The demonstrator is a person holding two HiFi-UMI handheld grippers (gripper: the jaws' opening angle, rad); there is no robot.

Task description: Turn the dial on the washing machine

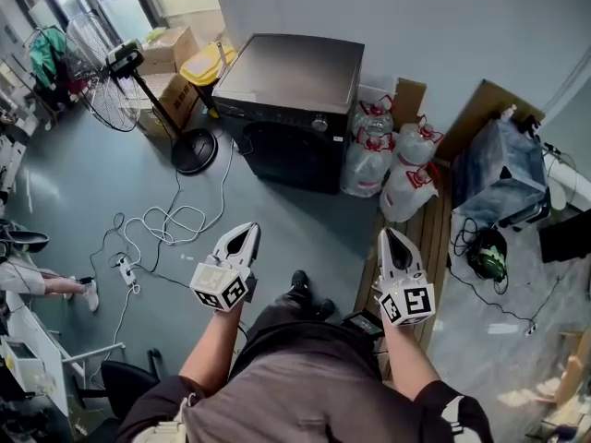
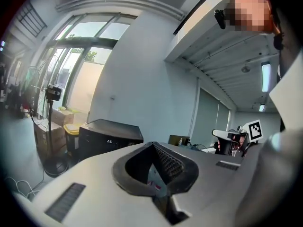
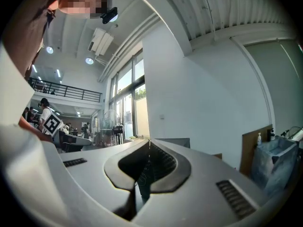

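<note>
The black washing machine (image 1: pixel 291 109) stands against the far wall, and its round dial (image 1: pixel 319 124) sits on the front panel facing me. In the left gripper view the washing machine (image 2: pixel 106 138) shows ahead on the left with a lit display. My left gripper (image 1: pixel 245 233) and right gripper (image 1: pixel 389 234) are held in front of my body, well short of the machine, both pointing toward it. The left gripper (image 2: pixel 154 144) is shut with nothing between its jaws. The right gripper (image 3: pixel 148 141) is also shut and empty.
A standing fan (image 1: pixel 109 86) with a round base (image 1: pixel 194 151) is left of the machine, and white cables (image 1: pixel 157 224) trail over the floor. Cardboard boxes (image 1: pixel 171 49) and a yellow bin (image 1: pixel 205 63) sit behind. Tied clear bags (image 1: pixel 388 155) and a wooden pallet (image 1: pixel 434 238) lie to the right.
</note>
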